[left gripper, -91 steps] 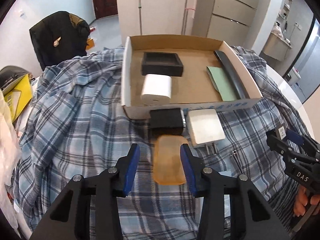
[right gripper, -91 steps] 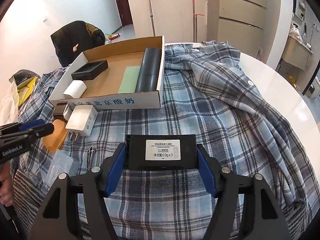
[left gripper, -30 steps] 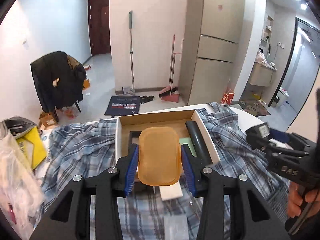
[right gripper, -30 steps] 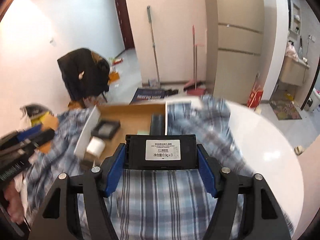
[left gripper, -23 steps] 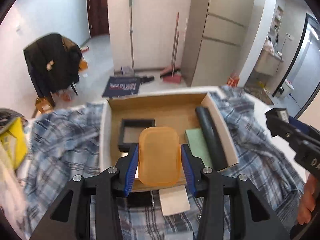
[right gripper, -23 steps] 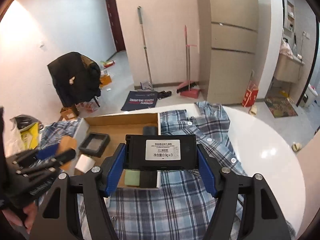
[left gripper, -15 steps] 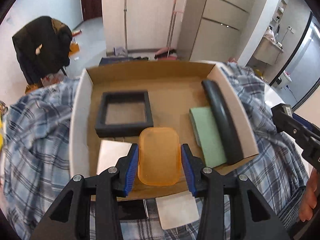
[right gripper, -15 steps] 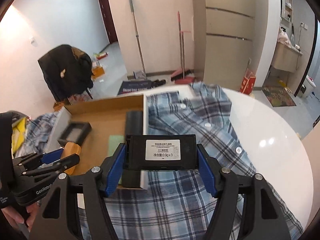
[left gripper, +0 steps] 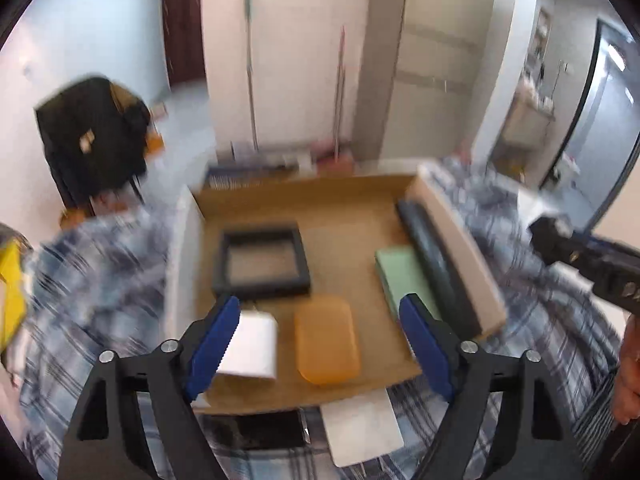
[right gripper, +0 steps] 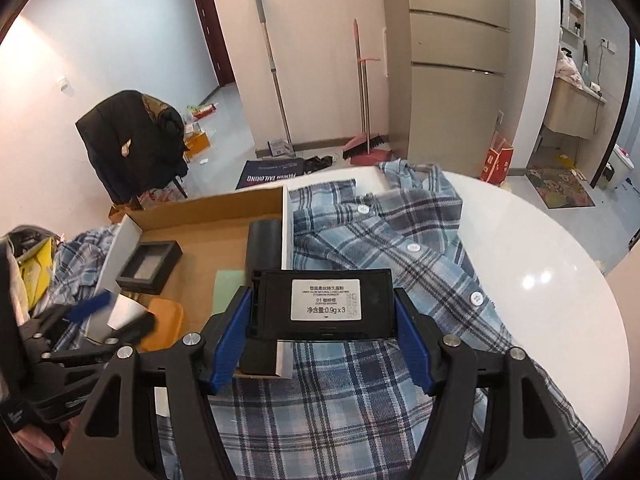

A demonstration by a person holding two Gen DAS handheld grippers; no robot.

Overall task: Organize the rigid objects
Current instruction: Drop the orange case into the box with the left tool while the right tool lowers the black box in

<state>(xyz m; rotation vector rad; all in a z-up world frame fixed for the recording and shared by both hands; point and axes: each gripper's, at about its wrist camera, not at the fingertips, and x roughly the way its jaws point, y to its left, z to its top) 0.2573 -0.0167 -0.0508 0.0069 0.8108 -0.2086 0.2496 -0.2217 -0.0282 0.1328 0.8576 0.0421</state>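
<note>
The orange case [left gripper: 326,340] lies in the cardboard box [left gripper: 352,196], near its front edge, beside a white block [left gripper: 252,344]. My left gripper [left gripper: 320,340] is open above it, jaws wide apart. The box also holds a black square tray [left gripper: 260,258], a green card [left gripper: 400,276] and a dark cylinder [left gripper: 436,256]. My right gripper [right gripper: 324,320] is shut on a black labelled case [right gripper: 324,300], held above the plaid shirt [right gripper: 400,248] at the box's right wall. The orange case also shows in the right wrist view [right gripper: 164,320].
A black phone-like object [left gripper: 252,432] and a white adapter [left gripper: 360,428] lie on the shirt in front of the box. The round white table [right gripper: 540,280] extends right. A chair with a black jacket [right gripper: 132,140] stands behind left.
My left gripper has opened and let go of the orange case, which now lies in the box. The left gripper has pulled back. My right gripper still holds the black case.
</note>
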